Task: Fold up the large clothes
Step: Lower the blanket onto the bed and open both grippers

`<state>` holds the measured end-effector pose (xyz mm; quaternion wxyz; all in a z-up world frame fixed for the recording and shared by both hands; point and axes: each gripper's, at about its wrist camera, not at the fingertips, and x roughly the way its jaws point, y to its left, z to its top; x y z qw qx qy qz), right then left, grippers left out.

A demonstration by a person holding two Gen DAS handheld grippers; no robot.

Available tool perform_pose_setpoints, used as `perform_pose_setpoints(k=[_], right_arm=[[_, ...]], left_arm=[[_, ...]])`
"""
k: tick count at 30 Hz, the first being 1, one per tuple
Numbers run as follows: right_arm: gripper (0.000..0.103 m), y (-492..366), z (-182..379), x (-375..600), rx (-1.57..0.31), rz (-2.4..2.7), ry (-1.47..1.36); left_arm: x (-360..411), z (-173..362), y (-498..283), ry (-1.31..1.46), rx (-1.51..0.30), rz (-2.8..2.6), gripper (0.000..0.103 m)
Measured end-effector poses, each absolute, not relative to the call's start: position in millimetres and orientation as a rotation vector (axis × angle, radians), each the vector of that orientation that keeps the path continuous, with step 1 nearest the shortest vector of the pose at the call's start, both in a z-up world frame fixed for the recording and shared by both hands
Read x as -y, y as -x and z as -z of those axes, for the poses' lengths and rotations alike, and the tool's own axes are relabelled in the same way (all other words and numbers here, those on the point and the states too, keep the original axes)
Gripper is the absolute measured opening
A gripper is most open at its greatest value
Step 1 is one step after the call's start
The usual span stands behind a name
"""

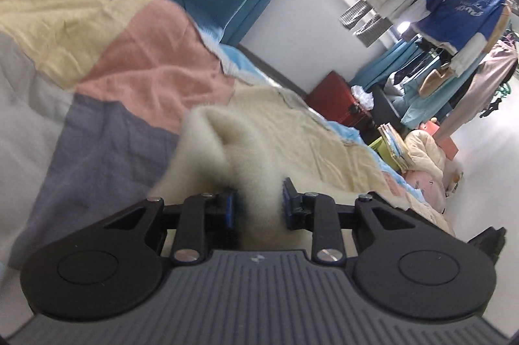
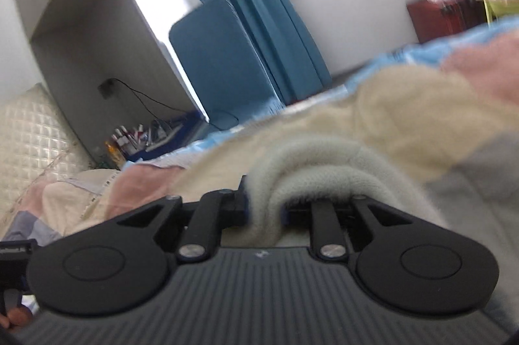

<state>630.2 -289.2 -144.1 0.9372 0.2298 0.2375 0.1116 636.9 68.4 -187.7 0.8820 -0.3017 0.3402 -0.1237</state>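
The left gripper (image 1: 258, 203) has a bunched fold of the cream fleecy garment (image 1: 227, 143) between its blue pads (image 1: 287, 192), but a sliver of gap shows on the right pad, so the hold looks loose. The garment lies low over the patchwork bedspread of cream, pink and grey squares (image 1: 142, 59). If that side slips out, the fold would land crooked. The right gripper (image 2: 266, 208) is clamped on a thick roll of the same fleece (image 2: 308, 163); such bulk could drag the bedspread along.
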Motion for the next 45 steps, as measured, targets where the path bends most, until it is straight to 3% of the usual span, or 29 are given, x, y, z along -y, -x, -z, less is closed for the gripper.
perform_pose_setpoints(k=[7,8,10,11,13,14,20,29,37,45], right_arm=[[0.022,-639.7,151.4,294.7,-0.582,-0.216,-0.533],[0.024,-639.5,149.8,294.4,-0.585,-0.220,-0.530],[0.037,-640.5,147.0,292.7,-0.597,-0.244,-0.519],[0.042,-641.9,147.7,292.3,-0.599,-0.256,-0.508],[0.060,-633.1,140.7,288.3,-0.590,-0.277,-0.478],[0.063,-626.5,136.6,287.0,-0.578,-0.284,-0.465],[0.064,-574.7,113.9,285.1,-0.505,-0.290,-0.412],[0.064,-433.3,40.9,264.9,-0.355,-0.289,-0.296],[0.064,-308.5,-20.7,252.2,-0.369,-0.320,-0.141],[0.064,-237.9,-39.1,256.5,-0.391,-0.287,-0.126]], left_arm=[[-59.7,184.2,-647.4,0.602,-0.738,0.241,0.041],[-57.3,179.7,-639.4,0.607,-0.738,0.252,0.050],[-57.5,171.6,-628.3,0.624,-0.755,0.273,0.072],[-58.3,167.7,-623.0,0.634,-0.755,0.277,0.074],[-59.8,158.7,-609.5,0.635,-0.734,0.279,0.074],[-60.3,154.3,-601.7,0.630,-0.724,0.273,0.074],[-52.3,118.3,-533.0,0.524,-0.669,0.279,0.074],[-51.3,62.8,-362.4,0.528,-0.620,0.308,0.074],[-38.3,5.7,-219.8,0.439,-0.560,0.334,0.074],[-22.3,18.8,-163.4,0.367,-0.585,0.329,0.074]])
